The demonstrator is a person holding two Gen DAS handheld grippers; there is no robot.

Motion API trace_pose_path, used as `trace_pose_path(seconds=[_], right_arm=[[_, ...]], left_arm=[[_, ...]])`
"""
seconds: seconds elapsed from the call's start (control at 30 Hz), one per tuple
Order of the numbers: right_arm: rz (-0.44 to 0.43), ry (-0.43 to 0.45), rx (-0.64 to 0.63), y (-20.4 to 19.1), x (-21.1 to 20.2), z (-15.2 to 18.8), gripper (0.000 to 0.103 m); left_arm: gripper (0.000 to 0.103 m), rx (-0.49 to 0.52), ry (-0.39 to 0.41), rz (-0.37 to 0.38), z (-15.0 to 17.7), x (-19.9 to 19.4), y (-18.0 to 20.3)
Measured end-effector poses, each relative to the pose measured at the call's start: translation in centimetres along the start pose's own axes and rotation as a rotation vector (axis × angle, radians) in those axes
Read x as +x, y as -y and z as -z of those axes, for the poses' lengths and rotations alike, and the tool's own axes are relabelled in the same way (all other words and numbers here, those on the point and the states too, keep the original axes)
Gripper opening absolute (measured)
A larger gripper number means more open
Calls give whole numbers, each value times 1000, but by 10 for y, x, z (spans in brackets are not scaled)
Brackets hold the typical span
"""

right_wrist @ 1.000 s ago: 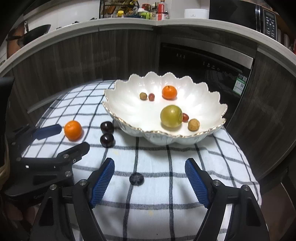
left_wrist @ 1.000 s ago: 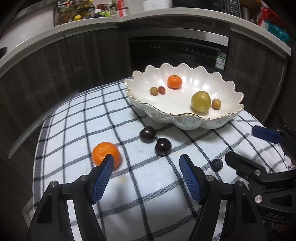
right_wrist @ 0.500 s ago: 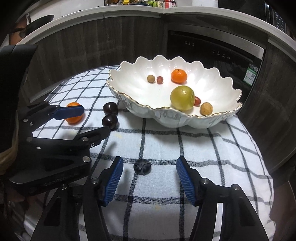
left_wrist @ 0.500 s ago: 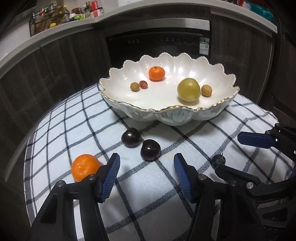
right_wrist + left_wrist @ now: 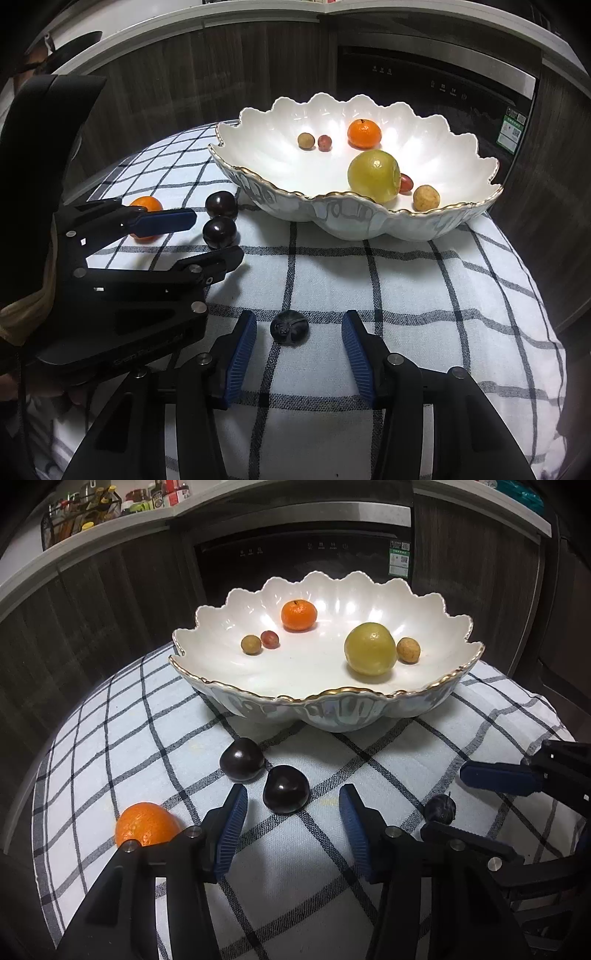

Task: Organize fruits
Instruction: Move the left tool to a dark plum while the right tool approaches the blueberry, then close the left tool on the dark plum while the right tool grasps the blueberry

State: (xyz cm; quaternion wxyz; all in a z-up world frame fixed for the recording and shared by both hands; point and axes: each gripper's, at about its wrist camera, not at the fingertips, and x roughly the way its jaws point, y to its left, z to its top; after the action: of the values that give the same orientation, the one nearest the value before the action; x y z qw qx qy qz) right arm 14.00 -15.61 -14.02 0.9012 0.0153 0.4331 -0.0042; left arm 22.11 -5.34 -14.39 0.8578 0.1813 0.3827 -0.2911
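Both grippers are down low over the checked cloth (image 5: 110, 738) covering the surface, each lined up on its own fruit. In the left wrist view the left gripper (image 5: 291, 821) sits at the bottom centre of the frame, its blue fingers (image 5: 232, 827) spread but closing in. The near dark plum (image 5: 286, 789) lies right between the tips, a little ahead of them, with gaps on both sides, so nothing is pinched yet. A second dark plum (image 5: 242, 759) sits just up and left of it, the two nearly touching. A loose mandarin (image 5: 146, 827) lies at the lower left, half hidden behind the left finger's arm.

In the right wrist view the right gripper (image 5: 299, 347) is doing the same thing: fingers (image 5: 352, 347) spread, closing, with a small dark wrinkled fruit (image 5: 289, 327) lying on the cloth between them, clear of both pads.

The scalloped white bowl (image 5: 332, 712) with a gold rim fills the upper middle of both frames. Inside it are a mandarin in the bowl (image 5: 299, 615), a big yellow-green fruit (image 5: 370, 649), two small tan fruits and a small red one; the right view shows another red one tucked behind the big fruit. Dark cabinets (image 5: 92, 609) run behind.
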Motion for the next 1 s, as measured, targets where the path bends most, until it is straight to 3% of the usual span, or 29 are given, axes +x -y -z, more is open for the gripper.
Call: trace_pose_path(seconds=[0.13, 0.3, 0.47, 0.57, 1.0], right_arm=[[-8, -16, 2, 0, 4, -1, 40], [-13, -19, 4, 0, 7, 0, 38], [-17, -12, 1, 0, 7, 0, 24], [-17, -9, -3, -1, 7, 0, 24], [-18, 3, 5, 3, 3, -4, 24]], left_arm=[[42, -2, -33, 8, -1, 8, -1], [37, 5, -33, 24, -1, 9, -3], [33, 5, -33, 21, -1, 9, -3], [27, -1, -33, 11, -1, 9, -4], [26, -27, -32, -9, -3, 5, -2]])
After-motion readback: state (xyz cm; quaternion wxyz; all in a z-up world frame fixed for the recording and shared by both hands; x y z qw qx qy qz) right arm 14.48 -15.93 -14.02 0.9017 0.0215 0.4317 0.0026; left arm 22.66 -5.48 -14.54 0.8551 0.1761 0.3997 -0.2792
